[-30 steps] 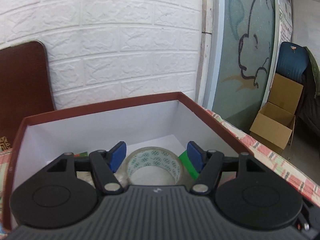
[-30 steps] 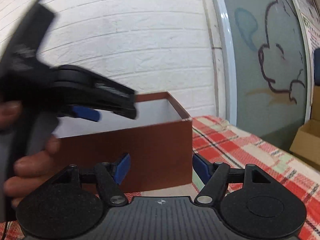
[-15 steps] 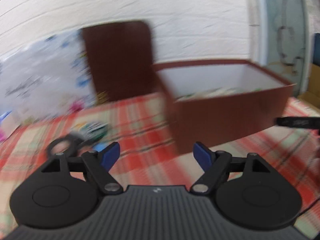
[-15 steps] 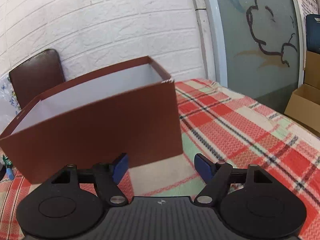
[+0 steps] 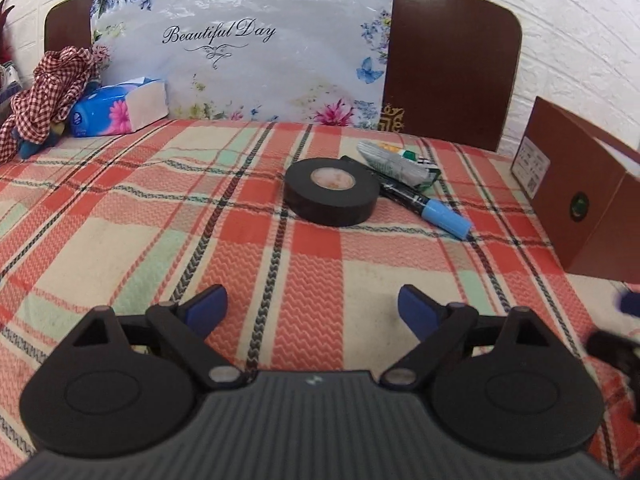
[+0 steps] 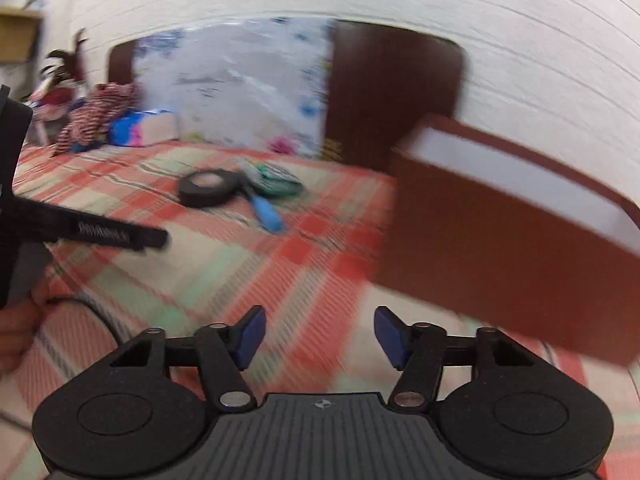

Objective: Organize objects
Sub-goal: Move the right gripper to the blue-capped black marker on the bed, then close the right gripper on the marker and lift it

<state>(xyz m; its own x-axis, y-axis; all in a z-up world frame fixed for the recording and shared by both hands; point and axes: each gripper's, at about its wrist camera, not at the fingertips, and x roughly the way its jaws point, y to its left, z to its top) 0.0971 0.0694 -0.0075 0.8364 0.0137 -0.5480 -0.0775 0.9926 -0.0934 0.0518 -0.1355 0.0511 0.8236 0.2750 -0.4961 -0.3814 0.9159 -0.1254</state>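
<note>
Your left gripper point(image 5: 312, 308) has its blue fingers point(image 5: 208, 306) spread wide, having just been opening, with nothing between them; below the gap lies only the plaid cloth point(image 5: 160, 208) of the bed. Your right gripper point(image 6: 316, 336) has its fingers point(image 6: 250, 334) apart but narrower, having just been closing, and they too are empty.

Ahead of the left fingers, well apart from them, a roll of black tape point(image 5: 332, 190) lies flat on the cloth. A marker with a blue cap point(image 5: 424, 202) lies just beside the roll on its right, touching it or nearly so, and a green-and-white packet point(image 5: 396, 162) lies behind the marker. The brown box point(image 5: 580, 196) stands at the right edge, apart from these three.

In the blurred right wrist view, the box point(image 6: 500, 232) is open-topped with a white inside, and your left gripper point(image 6: 100, 234) enters from the left. Behind stand a floral bag reading "Beautiful Day" point(image 5: 240, 52), a tissue pack point(image 5: 120, 108) and a checked cloth point(image 5: 44, 92).
</note>
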